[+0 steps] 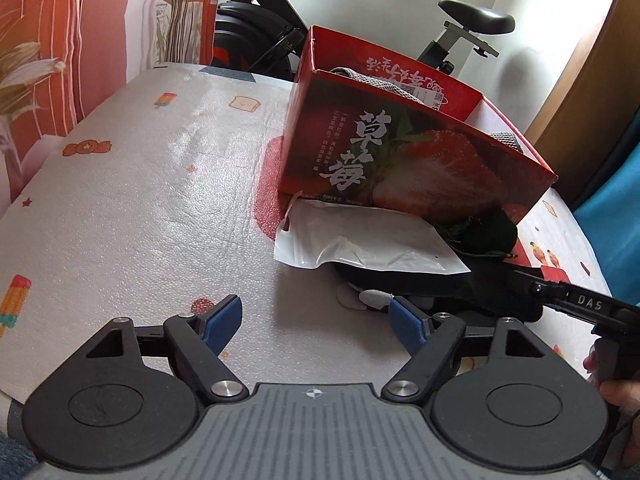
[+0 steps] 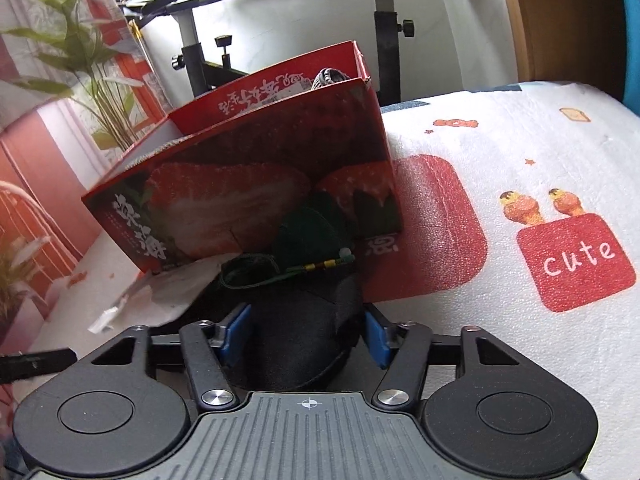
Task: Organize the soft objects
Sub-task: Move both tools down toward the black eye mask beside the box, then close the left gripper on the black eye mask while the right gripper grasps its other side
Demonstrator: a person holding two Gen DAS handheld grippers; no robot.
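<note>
Both views are bright with soft daylight. The glossy white embossed cover with cartoon prints (image 1: 152, 184) over the bench shows broad pale glare patches in the left wrist view, and the red strawberry-printed cardboard box (image 2: 248, 184) has a hazy sheen on its near face. The box casts a soft shadow onto the white plastic pouch (image 1: 360, 240) at its foot. Strong fisheye bending curves the bench edge and the orange-red floral curtain (image 1: 44, 40). Corners darken, and the far left of the right wrist view is smeared.
</note>
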